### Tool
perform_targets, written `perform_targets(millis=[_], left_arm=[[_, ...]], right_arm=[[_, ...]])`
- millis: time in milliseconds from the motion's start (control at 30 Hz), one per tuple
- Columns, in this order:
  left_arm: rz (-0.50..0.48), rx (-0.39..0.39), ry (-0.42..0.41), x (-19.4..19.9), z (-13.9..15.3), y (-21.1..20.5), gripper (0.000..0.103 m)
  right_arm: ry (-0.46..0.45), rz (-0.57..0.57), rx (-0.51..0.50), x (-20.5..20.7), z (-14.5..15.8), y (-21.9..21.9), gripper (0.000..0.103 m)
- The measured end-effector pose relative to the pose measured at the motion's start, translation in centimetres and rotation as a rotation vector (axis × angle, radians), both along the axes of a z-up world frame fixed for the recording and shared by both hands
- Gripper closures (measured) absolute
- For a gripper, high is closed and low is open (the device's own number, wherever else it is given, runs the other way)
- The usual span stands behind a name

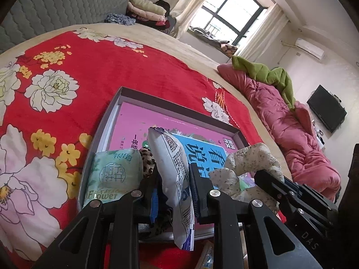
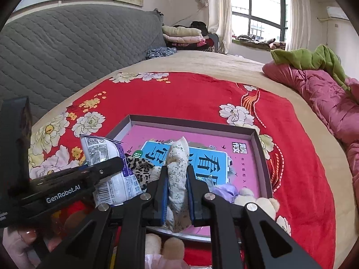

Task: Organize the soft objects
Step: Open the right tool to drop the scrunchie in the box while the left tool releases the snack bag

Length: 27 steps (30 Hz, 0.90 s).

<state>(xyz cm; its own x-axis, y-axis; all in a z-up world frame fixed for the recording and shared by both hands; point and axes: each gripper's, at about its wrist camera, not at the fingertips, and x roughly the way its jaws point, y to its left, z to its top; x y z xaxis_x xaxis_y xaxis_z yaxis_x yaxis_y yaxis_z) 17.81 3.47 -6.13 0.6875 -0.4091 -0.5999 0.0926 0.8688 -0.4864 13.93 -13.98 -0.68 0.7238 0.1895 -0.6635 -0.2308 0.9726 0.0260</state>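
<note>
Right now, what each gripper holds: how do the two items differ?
The left gripper is shut on a white printed plastic pack, glossy, with text and a barcode. The right gripper is shut on a cream speckled cloth piece, matte fabric with no print. The pack is puffy and wide; the cloth is narrow and rolled. Both stand up between the pads, over the grey tray.

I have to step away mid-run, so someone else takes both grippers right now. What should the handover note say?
Left gripper: jaws closed on the white tissue packet, held upright over the tray's near end.
Right gripper: jaws shut on the speckled cloth roll, above the grey tray.
In or at the tray: green Flower pack, leopard cloth.
Left: set down both held items; plush bits at the near edge look unsorted.
</note>
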Motion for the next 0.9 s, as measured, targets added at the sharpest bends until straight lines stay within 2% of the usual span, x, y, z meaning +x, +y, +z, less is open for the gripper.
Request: perform_targets(millis=[333,633,733,900], left_arm=[[0.004,-0.003,0.008,0.2,-0.2,0.2,0.079],[0.015,-0.01,0.004,0.2,-0.3,0.4,0.079],[0.009,-0.008,0.009,0.3,-0.4,0.3,0.079],[-0.01,0.002,0.009,0.3,-0.4,-0.2,0.079]], right_arm=[[0.043,0.001,-0.068,0.3,-1.6,0.7,0.088],[0.053,-0.031,-0.067,0.3,-1.9,-0.4,0.087],[0.067,-0.034,-0.049,0.3,-2.0,-0.7,0.082],[0.056,-0.036,-0.031,-0.2,-1.6,-1.0,0.064]])
